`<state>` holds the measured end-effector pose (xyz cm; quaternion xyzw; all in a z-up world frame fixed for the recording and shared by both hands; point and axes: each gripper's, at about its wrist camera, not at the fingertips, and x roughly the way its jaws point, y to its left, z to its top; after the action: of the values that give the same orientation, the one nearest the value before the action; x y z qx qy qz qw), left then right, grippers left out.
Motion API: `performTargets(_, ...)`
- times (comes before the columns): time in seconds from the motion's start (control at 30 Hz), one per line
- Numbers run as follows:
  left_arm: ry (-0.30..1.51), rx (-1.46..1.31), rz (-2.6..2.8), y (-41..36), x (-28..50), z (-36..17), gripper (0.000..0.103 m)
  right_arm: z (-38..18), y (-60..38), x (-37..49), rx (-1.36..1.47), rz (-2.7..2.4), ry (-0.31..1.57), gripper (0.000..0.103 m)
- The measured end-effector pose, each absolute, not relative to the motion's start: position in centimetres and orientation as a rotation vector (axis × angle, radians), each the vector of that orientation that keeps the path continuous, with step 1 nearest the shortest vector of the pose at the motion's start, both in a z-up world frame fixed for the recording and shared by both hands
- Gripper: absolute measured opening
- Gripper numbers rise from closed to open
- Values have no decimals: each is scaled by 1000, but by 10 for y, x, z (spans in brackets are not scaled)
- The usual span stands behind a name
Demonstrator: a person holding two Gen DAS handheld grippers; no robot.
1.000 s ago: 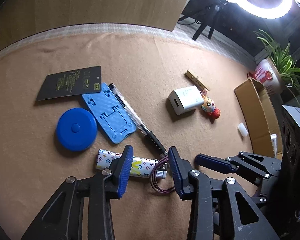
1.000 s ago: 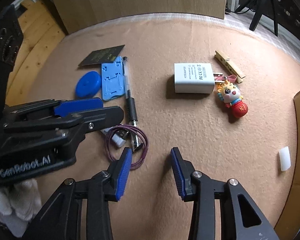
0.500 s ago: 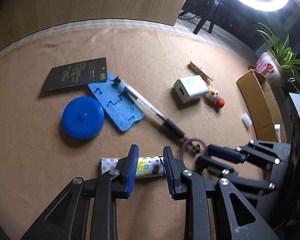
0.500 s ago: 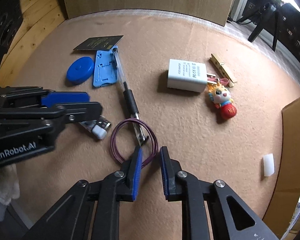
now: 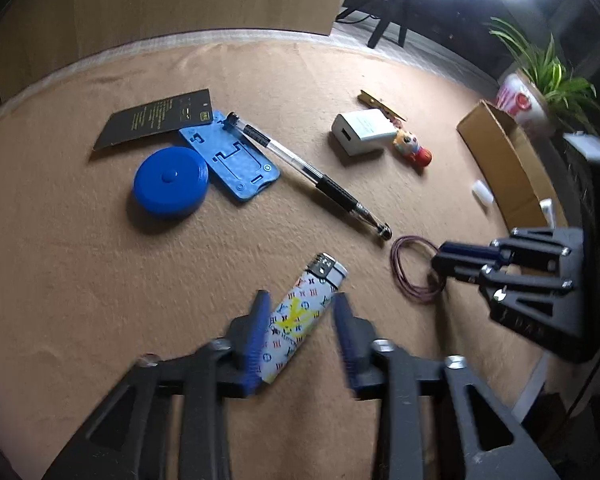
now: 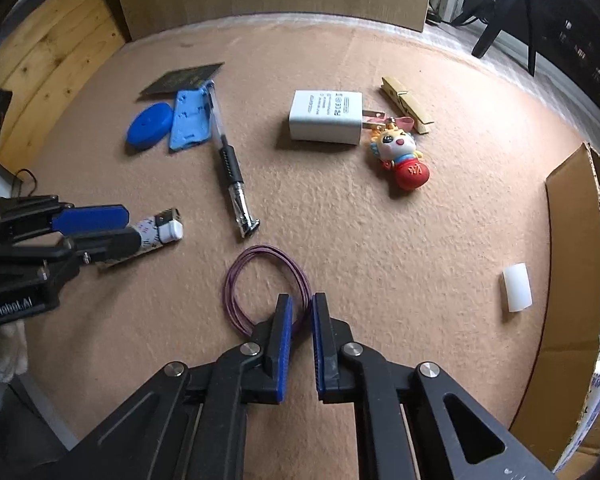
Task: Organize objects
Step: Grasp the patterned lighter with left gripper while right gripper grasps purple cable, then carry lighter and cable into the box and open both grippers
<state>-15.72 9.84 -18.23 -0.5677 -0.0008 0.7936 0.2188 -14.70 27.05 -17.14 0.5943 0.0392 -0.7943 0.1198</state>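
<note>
Tan felt tabletop (image 6: 380,248), backed by a cardboard panel, carries the following. Item one: patterned lighter (image 5: 300,316), white with coloured monograms and a metal top, lying tilted between the blue pads of the left gripper (image 5: 300,320); its lower body rests against the left pad while the right pad stands off from it, so the jaws are apart around it and whether the lighter is lifted or on the felt cannot be told. In the right wrist view the lighter (image 6: 162,232) projects from the left gripper (image 6: 100,228) at the left edge. Item two: purple wire loop (image 6: 266,288), coiled, lying on the felt just below the pen tip; the right gripper (image 6: 300,312) has its jaws nearly together over the loop's near edge, with a narrow gap showing and the strand running between the pads; firm clamping cannot be confirmed. Item three: clear pen (image 6: 228,164) with black grip, diagonal, beside a blue card holder (image 6: 190,120), a blue round case (image 6: 148,126) and a black card (image 6: 180,78). Item four: white charger (image 6: 326,116), touching a wooden clothespin (image 6: 406,104) and a small cartoon figurine (image 6: 402,156). Item five: white cylinder piece (image 6: 517,287) near an open cardboard box (image 6: 572,260) at the right. Potted plant (image 5: 540,80) stands behind the box.
</note>
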Motion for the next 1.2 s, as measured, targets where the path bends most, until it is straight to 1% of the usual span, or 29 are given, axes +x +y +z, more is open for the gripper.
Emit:
performTargets(0.03, 32, -1558, 2209, 101, -154, -181, 53, -170, 271, -146, 1727, -2335, 115, 10)
performTargets(0.27, 214, -1559, 2223, 122, -142, -185, 53, -172, 269, -150, 1735, -2334, 106, 16)
performTargets(0.33, 224, -1565, 2219, 124, -140, -188, 40, -176, 265, -152, 1749, -2323, 109, 16)
performTargets(0.43, 224, -1569, 2236, 124, -138, -190, 29, -177, 261, -153, 1746, -2329, 137, 16)
performTargets(0.47, 223, -1569, 2241, 124, -138, -190, 29, -177, 260, -154, 1749, -2330, 143, 16)
performTargets(0.57, 179, -1575, 2243, 121, -137, -189, 26, -177, 258, -153, 1748, -2319, 151, 14)
performTargets(0.63, 140, -1579, 2247, 118, -138, -189, 25, -177, 259, -152, 1750, -2308, 144, 3)
performTargets(0.9, -48, -1583, 2256, 106, -134, -185, 25, -169, 276, -137, 1712, -2345, -1, 3)
performTargets(1.2, -97, -1501, 2259, 121, -129, -161, 25, -129, 311, -111, 1603, -2456, -129, 3)
